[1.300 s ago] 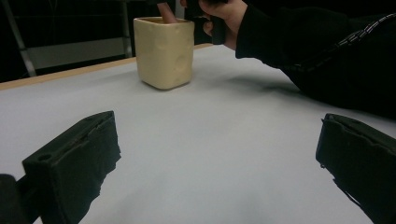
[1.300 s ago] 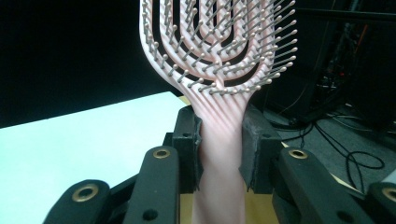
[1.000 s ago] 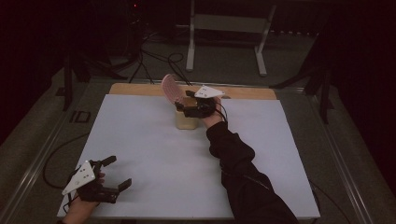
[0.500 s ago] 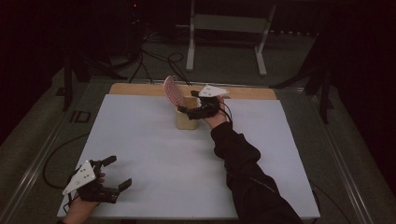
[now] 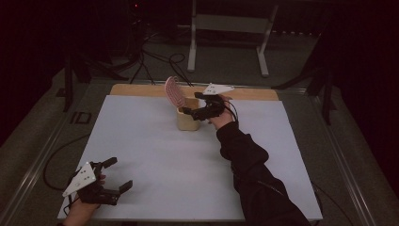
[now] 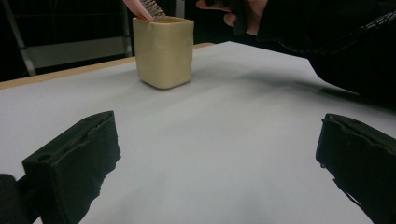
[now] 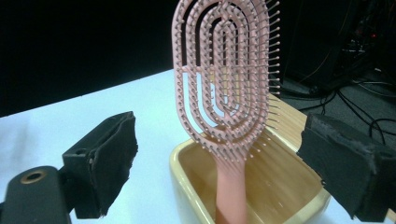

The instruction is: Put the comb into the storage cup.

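With the pink vented plastic hairbrush [image 7: 224, 84] standing handle-down in the cream square ceramic cup [image 7: 187, 186] and your right gripper [image 7: 219, 154] fingers released around it, retract clear; left gripper [image 5: 110, 176] rests open on the white surface [image 5: 164, 160].

In the right gripper view, a pink hairbrush [image 7: 223, 88] stands handle-down in a cream square-sided cup [image 7: 196, 196], its oval slotted head rising well above the rim and leaning slightly left, with its bristles pointing right. The right gripper [image 7: 233, 158] has its two black fingers [image 7: 105, 161] spread wide, one on either side of the brush and cup and touching neither. Behind the cup lies the pale worktop [image 7: 70, 121], with a wooden edge strip [image 7: 287, 116] at right and dark cables [image 7: 355, 93] on the floor beyond.
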